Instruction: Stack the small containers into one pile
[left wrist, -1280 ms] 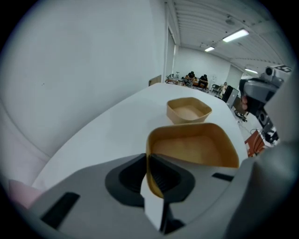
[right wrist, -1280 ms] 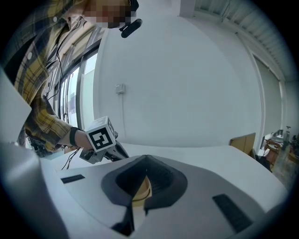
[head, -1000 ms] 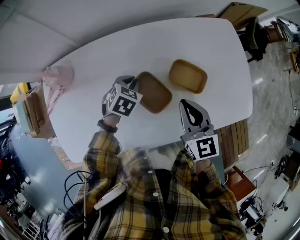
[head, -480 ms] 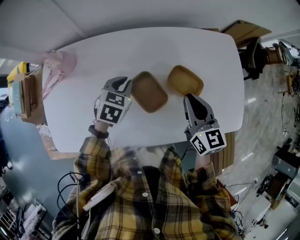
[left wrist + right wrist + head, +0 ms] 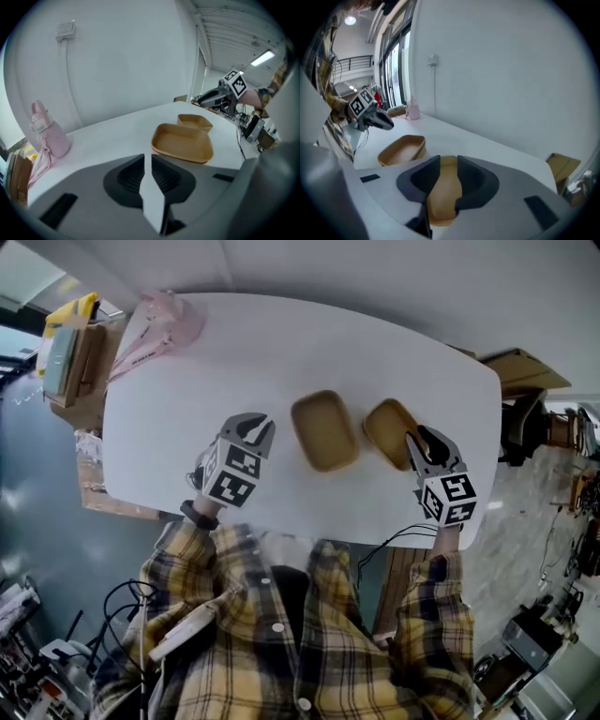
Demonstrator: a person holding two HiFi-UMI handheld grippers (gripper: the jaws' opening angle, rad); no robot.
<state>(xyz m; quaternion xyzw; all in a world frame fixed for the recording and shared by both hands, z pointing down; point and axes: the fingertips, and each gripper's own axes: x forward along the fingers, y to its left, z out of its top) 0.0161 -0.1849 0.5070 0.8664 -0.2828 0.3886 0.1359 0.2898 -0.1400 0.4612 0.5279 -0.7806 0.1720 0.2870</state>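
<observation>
Two tan shallow containers lie side by side on the white table [image 5: 187,418]. The left container [image 5: 324,431] [image 5: 183,143] [image 5: 401,150] sits just right of my left gripper [image 5: 261,425] [image 5: 147,157], which is shut with nothing in it. My right gripper [image 5: 415,437] [image 5: 449,161] reaches over the near edge of the right container [image 5: 387,427] [image 5: 194,122] [image 5: 444,187]. Its jaws are opening, and the container shows in the gap between them. I see no pad pressing on it.
A pink bottle with a bag [image 5: 159,320] [image 5: 47,136] stands at the table's far left corner. A wooden box with a yellow item [image 5: 70,343] sits beyond that corner. Cardboard [image 5: 520,371] lies off the right end. The table's near edge runs just under both grippers.
My right gripper has come forward from the near edge to the right container and its jaws have parted. The left gripper has drawn back a little from the left container.
</observation>
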